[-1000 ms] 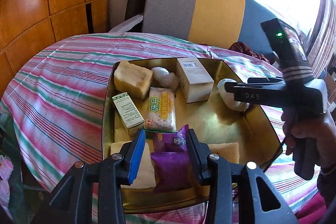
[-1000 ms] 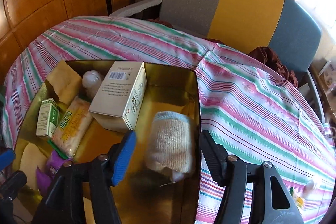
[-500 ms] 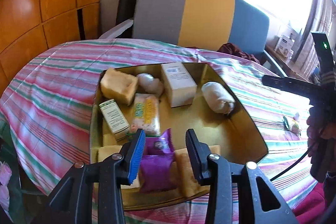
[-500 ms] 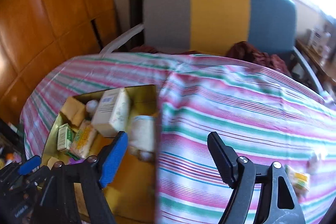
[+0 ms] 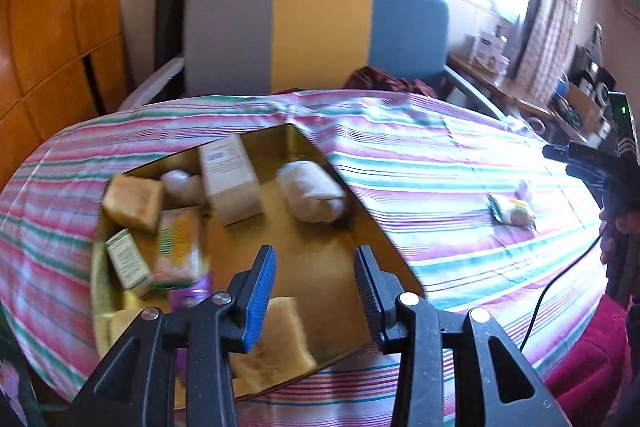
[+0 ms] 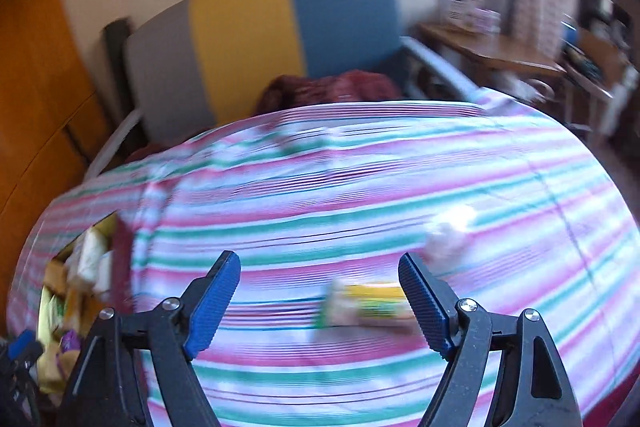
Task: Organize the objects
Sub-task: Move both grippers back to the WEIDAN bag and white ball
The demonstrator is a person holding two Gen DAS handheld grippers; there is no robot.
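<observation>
— Tools first: what are they holding?
— Nothing. Left tool (image 5: pixel 315 285) gapes above the gold tray's (image 5: pixel 394 249) near corner; right tool (image 6: pixel 320 301) is spread wide over striped cloth on the bench (image 6: pixel 360 187).
— Loose items?
— Yellow-green packet (image 6: pixel 368 303) lies blurred between the right fingers, a white wad (image 6: pixel 446 241) just beyond. Bare cloth reaches the far edge.

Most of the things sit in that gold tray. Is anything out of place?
Yes: a yellow-green snack packet and a small whitish wrapped item lie loose on the striped tablecloth, apart from the gold tray.
</observation>
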